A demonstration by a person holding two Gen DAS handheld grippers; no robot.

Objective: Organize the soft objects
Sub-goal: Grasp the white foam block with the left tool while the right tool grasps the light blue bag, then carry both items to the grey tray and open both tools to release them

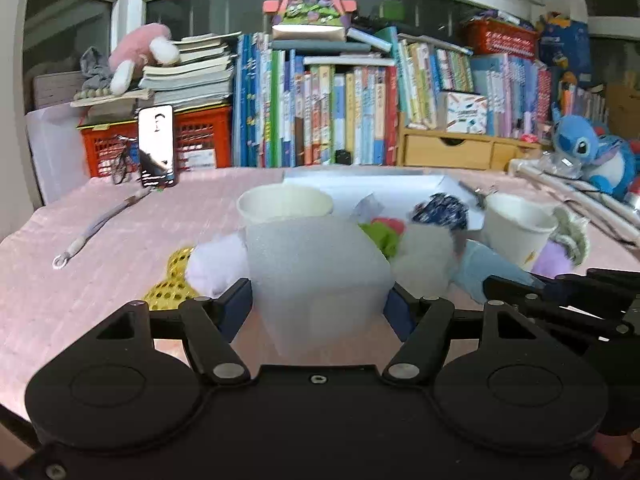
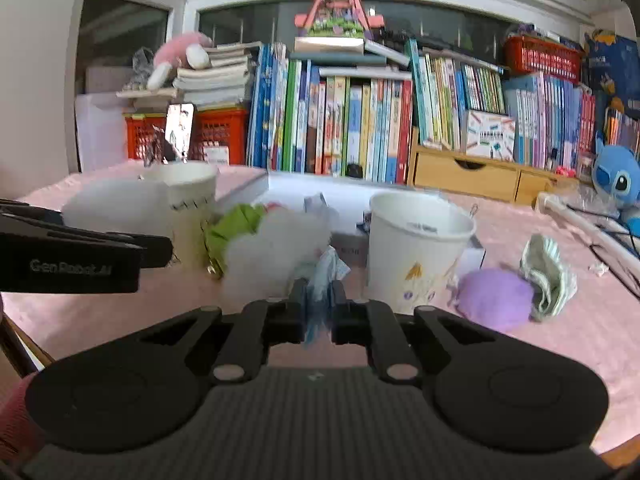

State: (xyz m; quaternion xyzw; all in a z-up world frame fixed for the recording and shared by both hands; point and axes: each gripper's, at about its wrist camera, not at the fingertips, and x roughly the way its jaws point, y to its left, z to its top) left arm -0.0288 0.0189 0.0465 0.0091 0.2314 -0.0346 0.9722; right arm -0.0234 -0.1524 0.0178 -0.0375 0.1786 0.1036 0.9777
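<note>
Left wrist view: left gripper (image 1: 318,300) clamped on a white foam block (image 1: 316,276), held above the pink tablecloth (image 1: 80,280), paper cup (image 1: 285,203) just behind. Right wrist view: right gripper (image 2: 318,312) pinched shut on a pale blue cloth (image 2: 326,276), second paper cup (image 2: 416,248) beside it. Risk: thin cloth slipping free, or a light cup toppling if nudged.
</note>
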